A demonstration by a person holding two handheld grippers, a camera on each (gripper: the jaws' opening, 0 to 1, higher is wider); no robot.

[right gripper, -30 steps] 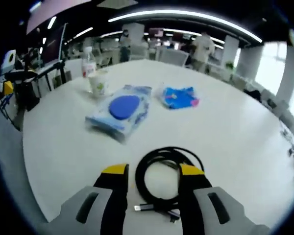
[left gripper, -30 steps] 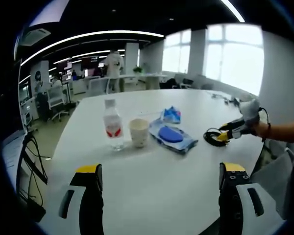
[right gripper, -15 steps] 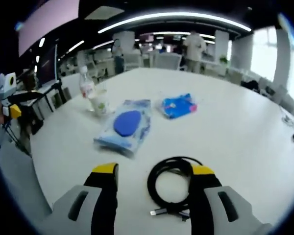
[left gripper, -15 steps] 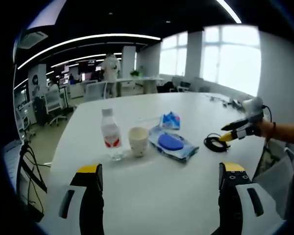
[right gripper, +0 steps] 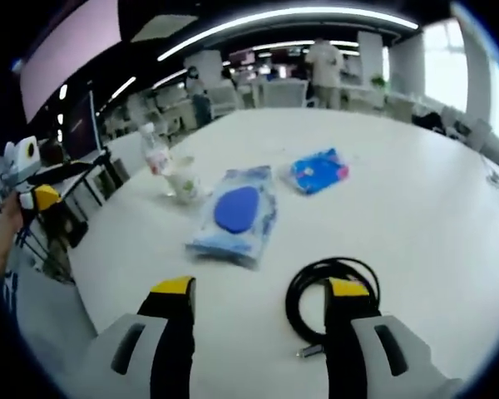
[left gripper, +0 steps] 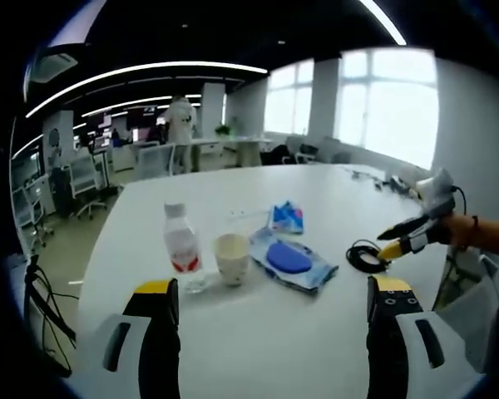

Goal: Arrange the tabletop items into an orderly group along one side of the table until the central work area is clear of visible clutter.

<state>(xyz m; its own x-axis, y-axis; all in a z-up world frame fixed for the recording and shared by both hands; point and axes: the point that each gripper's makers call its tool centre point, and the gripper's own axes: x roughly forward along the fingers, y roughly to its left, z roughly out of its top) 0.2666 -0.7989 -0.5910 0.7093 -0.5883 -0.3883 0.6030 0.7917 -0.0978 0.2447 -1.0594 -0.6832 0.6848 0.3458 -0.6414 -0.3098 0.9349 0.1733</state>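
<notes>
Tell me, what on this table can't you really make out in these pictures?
- Black cable: part of its coil and plug is hidden behind the right gripper in the right gripper view.
- Water bottle label: too small to read in the left gripper view.
- Small blue packet: its print is blurred.

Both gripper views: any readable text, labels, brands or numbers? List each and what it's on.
No text can be read in these frames.
Water bottle: red label, print too blurred to read.
Paper cup: faint markings, too small to read.
Wet wipes pack: blue oval lid, printing blurred.
Small blue packet: pink and blue print, illegible.
Coiled black cable: no marking visible.
</notes>
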